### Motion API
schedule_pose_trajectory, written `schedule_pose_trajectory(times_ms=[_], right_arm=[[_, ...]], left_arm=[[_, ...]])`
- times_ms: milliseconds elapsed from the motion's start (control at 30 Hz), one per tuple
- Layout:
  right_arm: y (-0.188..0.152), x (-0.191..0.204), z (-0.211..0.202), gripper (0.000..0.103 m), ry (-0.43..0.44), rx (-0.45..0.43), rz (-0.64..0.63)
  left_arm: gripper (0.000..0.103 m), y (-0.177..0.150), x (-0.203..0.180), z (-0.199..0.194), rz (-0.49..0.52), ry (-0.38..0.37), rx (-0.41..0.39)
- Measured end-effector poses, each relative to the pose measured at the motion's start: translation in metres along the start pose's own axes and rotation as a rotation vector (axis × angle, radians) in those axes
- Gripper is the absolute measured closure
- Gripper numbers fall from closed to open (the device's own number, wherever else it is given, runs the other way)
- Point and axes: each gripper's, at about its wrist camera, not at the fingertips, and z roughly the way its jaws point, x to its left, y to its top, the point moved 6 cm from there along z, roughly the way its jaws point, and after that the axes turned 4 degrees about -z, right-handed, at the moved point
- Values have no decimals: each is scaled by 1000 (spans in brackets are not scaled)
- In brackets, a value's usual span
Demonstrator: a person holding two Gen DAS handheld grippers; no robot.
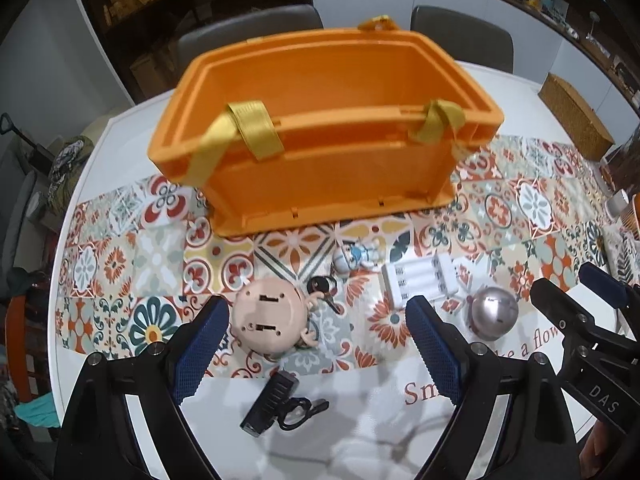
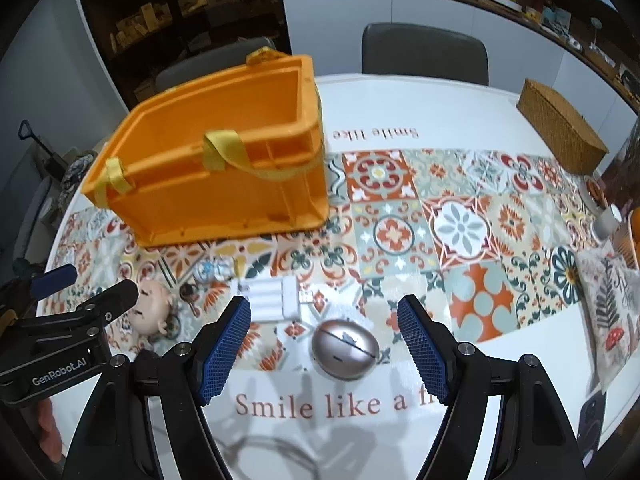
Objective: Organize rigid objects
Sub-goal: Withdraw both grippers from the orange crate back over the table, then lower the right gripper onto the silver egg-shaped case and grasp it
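An empty orange crate (image 1: 320, 128) with yellow straps stands on the patterned table runner; it also shows in the right wrist view (image 2: 224, 168). In front of it lie a pink doll head (image 1: 269, 318), a key (image 1: 322, 289), a small blue-white figure (image 1: 356, 258), a white battery pack (image 1: 424, 284), a silver egg-shaped case (image 1: 493, 312) and a black clip light (image 1: 276, 404). My left gripper (image 1: 318, 344) is open above the doll head. My right gripper (image 2: 324, 346) is open with the silver case (image 2: 345, 350) between its fingers, apart from both.
A wicker box (image 2: 560, 128) sits at the table's far right. A white cup (image 2: 606, 220) and a printed cloth (image 2: 612, 312) lie at the right edge. Two grey chairs (image 2: 424, 52) stand behind the table. A dark phone (image 2: 592, 420) lies at the lower right.
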Motion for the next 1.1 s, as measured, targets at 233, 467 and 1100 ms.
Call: schedule_pose_trajectory(times_ms=[233,467,1100], right_arm=[[-17,-5,18,27,0,45,10],[-28,-8,35,27,-4,87,18],[-49,-20,86,27,-7,194,42]], left_arm=[[12,-10,-6,19,15,18,45],[12,-18,-15,35,47,48,64],[12,-35,-30,73,122,105,125]])
